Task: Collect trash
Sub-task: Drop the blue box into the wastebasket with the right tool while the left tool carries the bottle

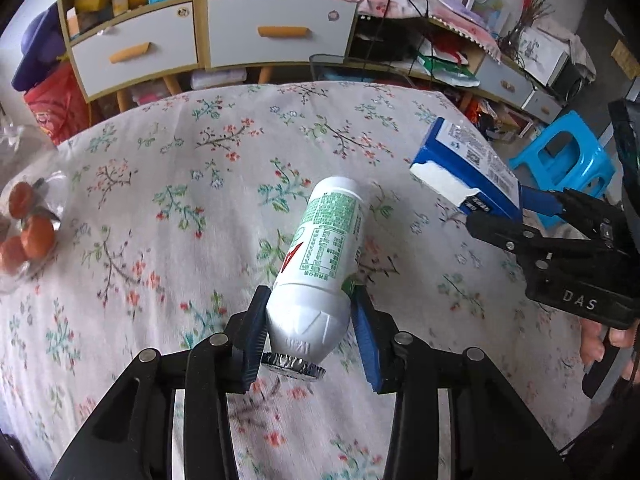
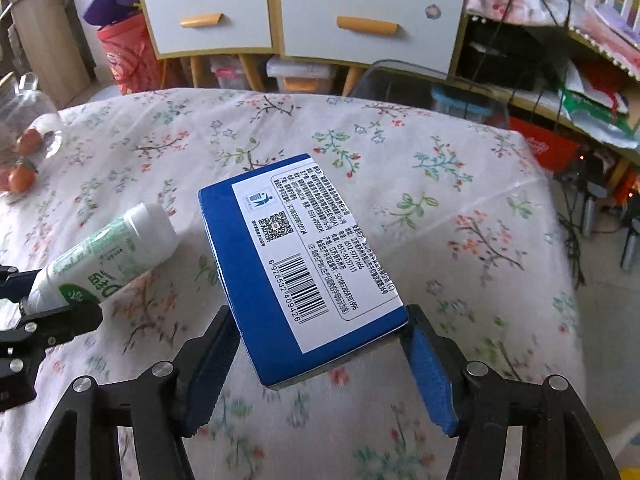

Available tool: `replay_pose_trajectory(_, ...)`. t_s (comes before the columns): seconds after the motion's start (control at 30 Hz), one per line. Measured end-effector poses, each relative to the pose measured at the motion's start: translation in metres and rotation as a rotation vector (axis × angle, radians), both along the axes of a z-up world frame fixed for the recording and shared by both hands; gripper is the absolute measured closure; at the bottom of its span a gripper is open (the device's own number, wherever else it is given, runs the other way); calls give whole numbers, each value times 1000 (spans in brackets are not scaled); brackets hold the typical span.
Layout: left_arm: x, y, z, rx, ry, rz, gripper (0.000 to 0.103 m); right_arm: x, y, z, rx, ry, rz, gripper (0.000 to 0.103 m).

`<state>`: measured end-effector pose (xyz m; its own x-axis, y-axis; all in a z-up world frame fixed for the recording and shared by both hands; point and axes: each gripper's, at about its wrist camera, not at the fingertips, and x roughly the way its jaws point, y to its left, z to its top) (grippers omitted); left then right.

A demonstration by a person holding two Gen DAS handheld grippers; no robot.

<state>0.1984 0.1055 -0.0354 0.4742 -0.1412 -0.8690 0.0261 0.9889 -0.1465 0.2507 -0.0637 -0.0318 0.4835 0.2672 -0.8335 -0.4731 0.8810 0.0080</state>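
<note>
**A:** From your left wrist camera, what are you holding?

**B:** My left gripper [image 1: 308,330] pinches one white plastic drink bottle with green print and a crimped foil cap [image 1: 320,260]. My two blue pads clamp its shoulder just above the foil, and the body sticks out forward, lifted off the floral tablecloth [image 1: 160,160]. I judge it empty and light, smooth enough to twist in the pads, and thin-walled, so a hard squeeze would dent it. The shoulder is the stiffest place to grip, so I'd keep hold there.

**A:** Anything else in that view?

**B:** My right gripper [image 1: 520,210] sits off to the side, closed on one blue cardboard carton with a white printed label [image 1: 464,164]. At the left edge I count three orange tangerines in a clear bag [image 1: 28,232].

**A:** And from the right wrist camera?

**B:** One carton [image 2: 304,264], held across its near end between my two blue pads, clear of the cloth [image 2: 460,200], label side up. It looks light and probably empty; cardboard walls cave under pressure, so a grip near the folded end, where it is stiffer, suits it. The bottle [image 2: 108,256] shows at the left, one only. I can make out two tangerines [image 2: 22,178] here.

**A:** Where does it all go?

**B:** I can't tell. A dark mesh basket [image 2: 420,84] stands beyond the table's far edge, possibly the bin.
</note>
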Motion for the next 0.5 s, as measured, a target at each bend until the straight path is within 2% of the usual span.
replay_pose_trajectory(0.5,-45,-32,21,16,-42,-106,62,-60,-45,19,-39,-12,24,33)
